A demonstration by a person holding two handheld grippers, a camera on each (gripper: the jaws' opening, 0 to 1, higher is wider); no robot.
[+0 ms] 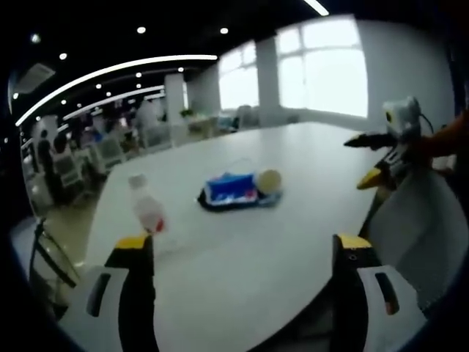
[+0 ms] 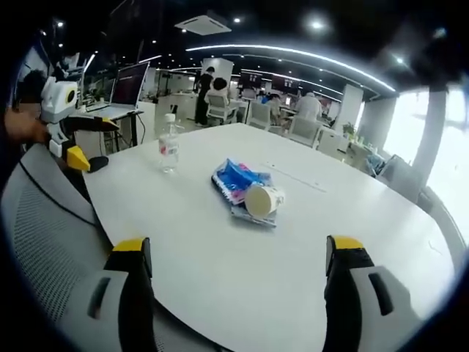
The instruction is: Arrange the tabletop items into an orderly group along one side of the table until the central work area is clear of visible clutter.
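White laminate forms the top of the table (image 2: pixel 220 279), which carries three items grouped near its middle. Blue tissue pack (image 2: pixel 236 181): lies flat on the table; in the left gripper view (image 1: pixel 230 189) its printed long side faces the camera. Paper cup (image 2: pixel 264 199): lies on its side touching the pack, its open mouth turned toward the right gripper view; the left gripper view shows the cup (image 1: pixel 268 180) at the pack's far end. Clear water bottle (image 2: pixel 169 145): stands upright with a white cap and a red label, apart from the pack and nearer the table edge beside the grey mesh chair (image 2: pixel 44 220). In the left gripper view the bottle (image 1: pixel 149 211) appears blurred just above the left jaw.

Left gripper (image 1: pixel 245 253): jaws spread wide with nothing between them, held over the near table edge; it also enters the right gripper view (image 2: pixel 67 139) from the left. Right gripper (image 2: pixel 238 253): jaws likewise spread wide around nothing, above the near edge; it shows in the left gripper view (image 1: pixel 385 150) at the right.

Open-plan office with desks and seated people (image 2: pixel 216 99) lies beyond the table; bright windows (image 1: pixel 322 70) appear in the left gripper view.
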